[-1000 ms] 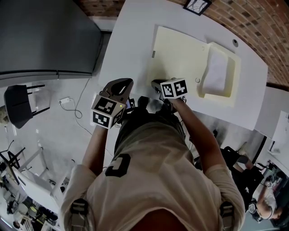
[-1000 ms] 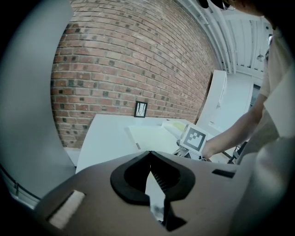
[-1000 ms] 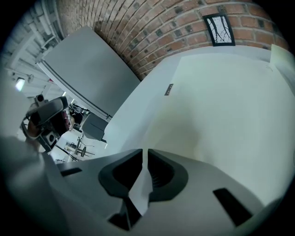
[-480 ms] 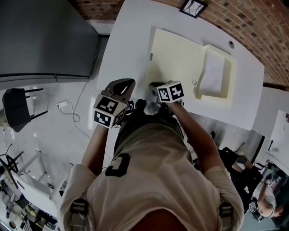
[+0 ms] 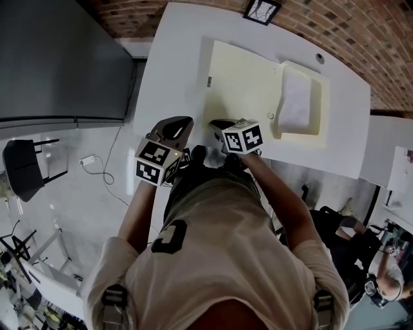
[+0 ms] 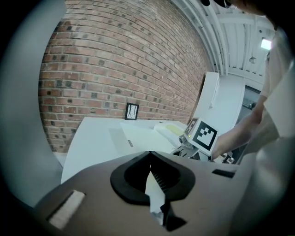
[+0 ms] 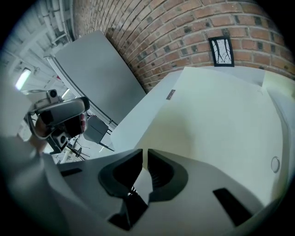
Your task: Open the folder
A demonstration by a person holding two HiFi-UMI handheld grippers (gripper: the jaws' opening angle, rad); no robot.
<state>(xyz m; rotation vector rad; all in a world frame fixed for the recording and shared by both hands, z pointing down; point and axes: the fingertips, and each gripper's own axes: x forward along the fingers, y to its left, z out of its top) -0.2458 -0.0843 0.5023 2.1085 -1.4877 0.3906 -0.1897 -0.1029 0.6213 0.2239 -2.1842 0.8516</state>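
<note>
Raised slightly, right gripper (image 7: 144, 152) pinches the folder (image 5: 242, 84), lying crosswise, by its corner; left gripper (image 6: 150, 153) pressed together.

Head view: counter (image 5: 171, 58) spans upper centre, with the brick wall (image 5: 361, 32) behind it along top right. Folder (image 5: 242, 77) lies flat mid-counter. Shallow tray (image 5: 317, 109) sits against the folder's right edge, with a sheet (image 5: 295, 100) in it. Framed picture (image 5: 261, 9) stands at the counter's far edge, top centre. Large panel (image 5: 58, 58) fills upper left, left of the counter. Chair (image 5: 22, 167) is mid-left on the floor (image 5: 84, 206), below the panel; cable (image 5: 90, 159) lies between chair and counter. Left claw (image 5: 182, 121) is at the counter's near edge, left of the folder. Right claw (image 5: 216, 122) is at the folder's near-left corner. Person's torso (image 5: 219, 258) fills lower centre.
</note>
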